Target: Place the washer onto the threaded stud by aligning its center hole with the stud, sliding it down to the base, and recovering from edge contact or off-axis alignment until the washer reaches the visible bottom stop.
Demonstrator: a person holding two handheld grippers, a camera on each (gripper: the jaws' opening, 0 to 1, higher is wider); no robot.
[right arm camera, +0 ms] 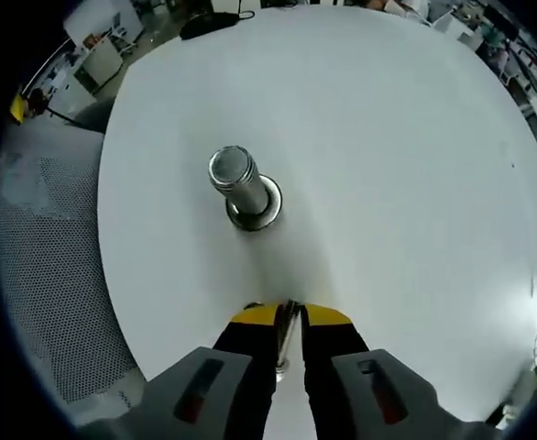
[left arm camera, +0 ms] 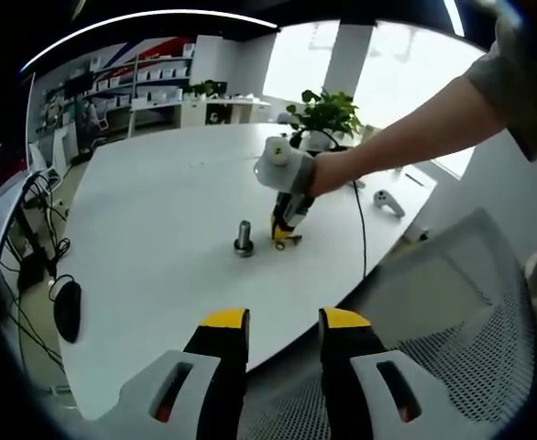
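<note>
The threaded steel stud (right arm camera: 235, 176) stands upright on the white table (right arm camera: 388, 137), with a round flange (right arm camera: 261, 209) at its foot. My right gripper (right arm camera: 287, 316) is shut on a thin metal washer (right arm camera: 287, 337), held edge-on between the yellow-tipped jaws, a short way from the stud and not touching it. In the left gripper view the same stud (left arm camera: 244, 236) stands mid-table. Just right of it the right gripper (left arm camera: 285, 240) points down, held by a person's hand (left arm camera: 328, 172). My left gripper (left arm camera: 283, 323) hangs open near the table's front edge with nothing between its fingers.
A potted plant (left arm camera: 328, 115) and a white controller (left arm camera: 389, 202) sit at the table's far right. A black mouse (left arm camera: 67, 307) lies off the left edge among cables. A grey mesh chair (left arm camera: 452, 312) is at the lower right. Shelves line the back wall.
</note>
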